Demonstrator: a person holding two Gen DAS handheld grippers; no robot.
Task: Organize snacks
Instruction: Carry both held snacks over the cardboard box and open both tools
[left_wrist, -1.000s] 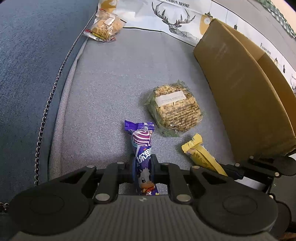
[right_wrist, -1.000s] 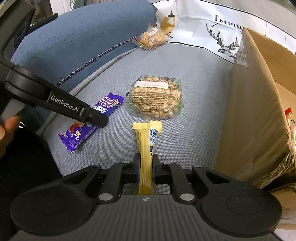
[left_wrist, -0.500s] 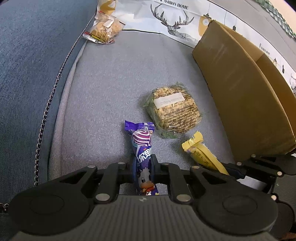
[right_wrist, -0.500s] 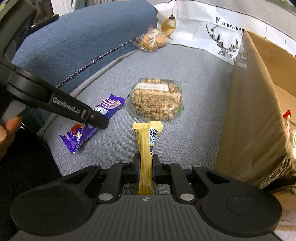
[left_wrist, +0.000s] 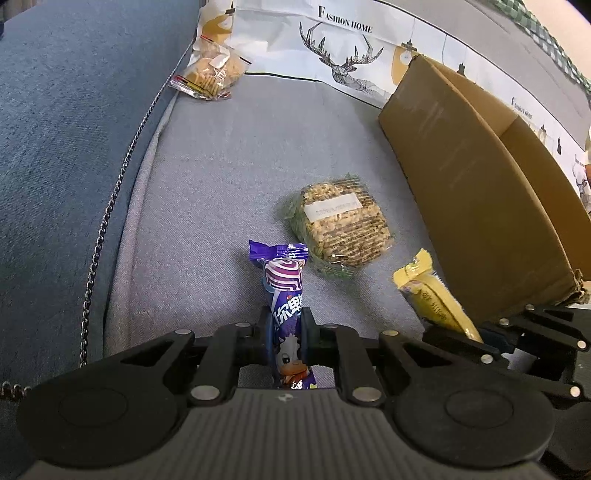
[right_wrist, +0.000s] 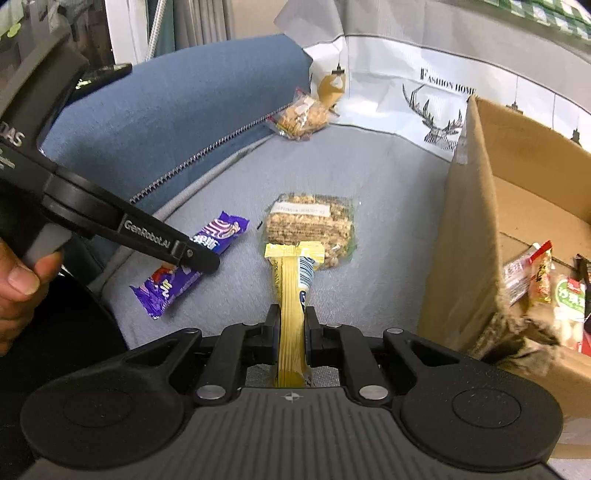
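Left gripper (left_wrist: 286, 325) clamps purple duck-print snack wrapper (left_wrist: 284, 291); right gripper (right_wrist: 291, 325) clamps yellow snack stick (right_wrist: 291, 295). Backdrop sheet (left_wrist: 295, 40) reads "FASHION HOME".

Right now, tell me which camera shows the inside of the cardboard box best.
The right wrist view: it looks over the cardboard box wall and shows packaged snacks lying inside. The left wrist view shows only the box's outer wall and a flap; its inside is hidden.
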